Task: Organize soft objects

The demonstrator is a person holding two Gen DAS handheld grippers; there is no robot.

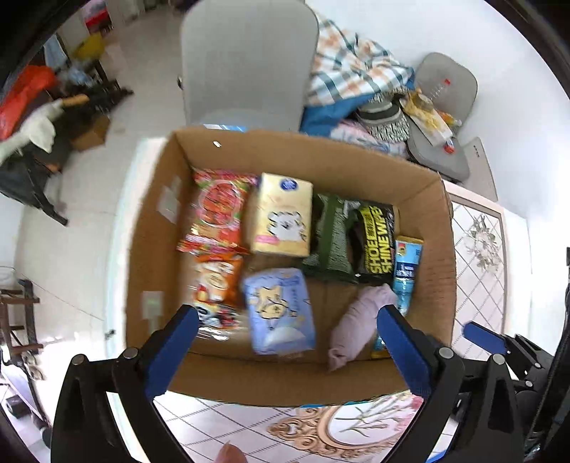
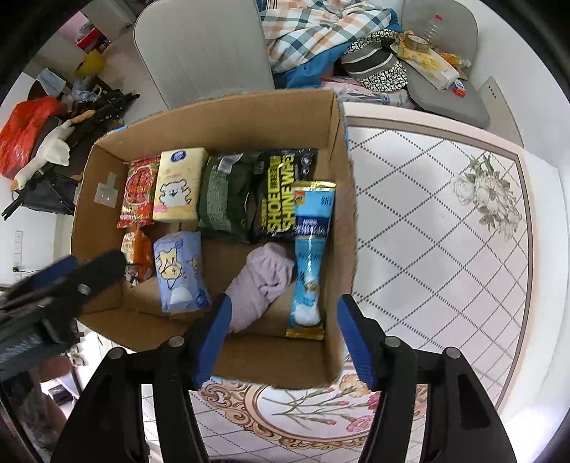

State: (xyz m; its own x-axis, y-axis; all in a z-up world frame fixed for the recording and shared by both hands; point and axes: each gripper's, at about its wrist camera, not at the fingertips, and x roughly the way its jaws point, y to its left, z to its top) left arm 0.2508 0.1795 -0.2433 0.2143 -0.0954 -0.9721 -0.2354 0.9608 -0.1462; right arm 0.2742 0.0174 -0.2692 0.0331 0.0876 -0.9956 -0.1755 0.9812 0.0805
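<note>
An open cardboard box [image 1: 149,228] [image 2: 342,220] stands on the patterned table. Inside lie a red snack bag [image 1: 219,210] [image 2: 137,192], a yellow tissue pack [image 1: 281,213] [image 2: 178,185], a green pack [image 1: 329,238] [image 2: 224,196], a black shoe-wipes pack [image 1: 376,242] [image 2: 279,196], a light blue tube pack [image 1: 406,270] [image 2: 310,256], an orange snack bag [image 1: 215,285] [image 2: 139,254], a blue tissue pack [image 1: 279,310] [image 2: 180,272] and a lilac cloth [image 1: 356,320] [image 2: 260,281]. My left gripper [image 1: 285,352] is open and empty above the box's near wall. My right gripper [image 2: 285,338] is open and empty over the box's near right corner.
A grey chair [image 1: 245,64] [image 2: 203,50] stands behind the box. A heap of checked cloth and hats [image 1: 356,71] [image 2: 320,32] lies at the back right. The flowered tablecloth [image 2: 445,220] extends right of the box. Clutter and a stuffed goose [image 2: 46,149] are at the left.
</note>
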